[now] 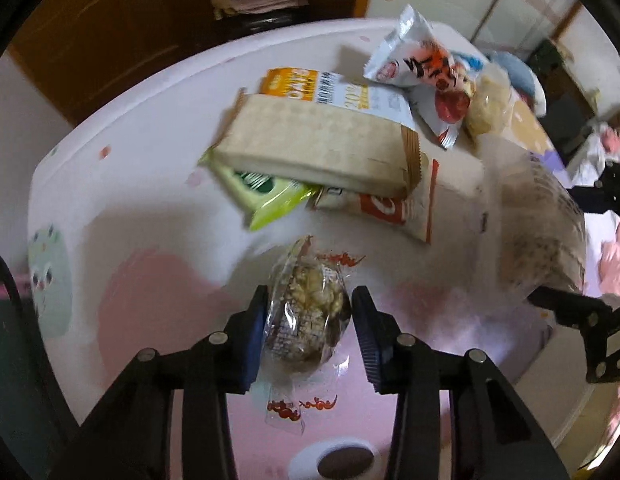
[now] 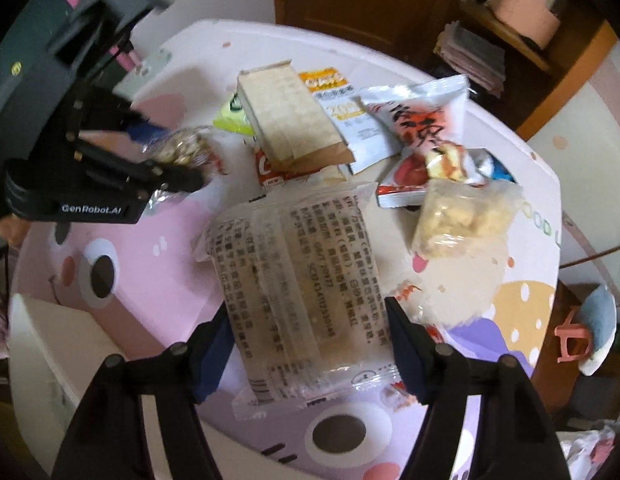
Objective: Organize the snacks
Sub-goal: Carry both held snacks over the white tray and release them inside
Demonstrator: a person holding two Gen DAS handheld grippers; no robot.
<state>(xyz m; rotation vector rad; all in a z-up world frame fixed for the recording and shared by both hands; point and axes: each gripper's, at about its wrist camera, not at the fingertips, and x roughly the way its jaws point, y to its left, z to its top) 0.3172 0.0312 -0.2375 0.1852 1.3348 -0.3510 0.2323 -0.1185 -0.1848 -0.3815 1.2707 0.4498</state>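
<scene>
My left gripper (image 1: 309, 320) is shut on a small clear-wrapped nut snack (image 1: 308, 312) just above the pink table; it also shows in the right wrist view (image 2: 178, 148). My right gripper (image 2: 310, 344) is shut on a large clear-wrapped cake pack (image 2: 298, 276) with printed text, which also shows at the right of the left wrist view (image 1: 537, 224). A pile of snacks lies beyond: a beige wafer pack (image 1: 317, 144) on top, a green packet (image 1: 266, 196), a red-and-white packet (image 1: 393, 208), and a white-and-red bag (image 1: 425, 76).
The round table (image 1: 122, 128) has a pink cartoon print. A clear bag of pale puffs (image 2: 457, 216) lies to the right of the pile. A wooden shelf (image 2: 489, 40) stands behind the table. A pink stool (image 2: 573, 340) stands on the floor at right.
</scene>
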